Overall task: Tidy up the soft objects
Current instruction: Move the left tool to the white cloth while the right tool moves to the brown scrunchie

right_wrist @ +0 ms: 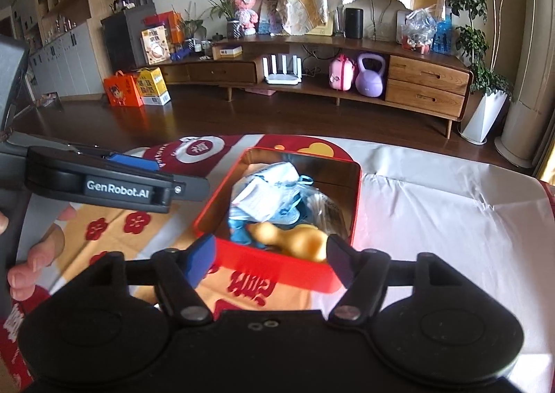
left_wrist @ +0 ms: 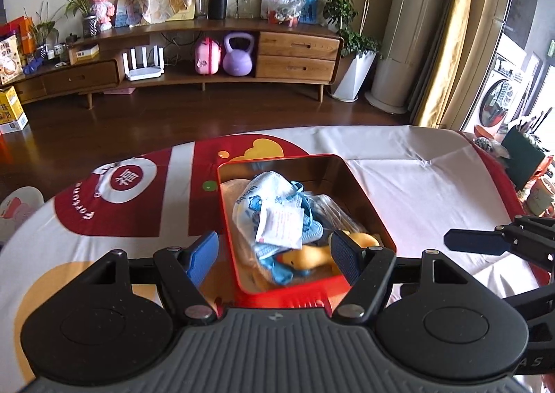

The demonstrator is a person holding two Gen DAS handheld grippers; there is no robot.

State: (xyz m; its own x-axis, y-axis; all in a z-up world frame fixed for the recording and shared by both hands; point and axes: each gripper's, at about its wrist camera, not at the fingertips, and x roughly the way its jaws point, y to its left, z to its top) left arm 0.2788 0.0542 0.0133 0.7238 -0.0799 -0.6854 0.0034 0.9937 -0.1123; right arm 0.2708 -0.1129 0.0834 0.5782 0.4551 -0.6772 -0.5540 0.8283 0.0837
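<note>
Nearest the cameras, the left gripper [left_wrist: 274, 256] and the right gripper [right_wrist: 272, 259] both hang over the tabletop [left_wrist: 416, 184] with their blue-padded fingers [left_wrist: 203, 256] spread and nothing between them; the pads look ribbed and rubbery, the arms hard black plastic; a hand [right_wrist: 38, 254] shows at the left edge of the right wrist view, wrapped round the other handle. Just beyond the fingers stands the red tin [left_wrist: 307, 292], a shallow rounded rectangle of shiny metal with a mirror-like inside wall, set near the middle of the tabletop on a glossy red, white and yellow printed cloth [left_wrist: 121, 219]. The soft things already lie heaped inside it: a yellow rubbery toy [right_wrist: 295, 240] with rounded bulges, a crumpled pale-blue printed cloth piece [left_wrist: 263, 209] with a paper tag, and a crinkly clear bag [left_wrist: 329, 209]; no soft item shows loose on the cloth, so the sorting looks all but done.
</note>
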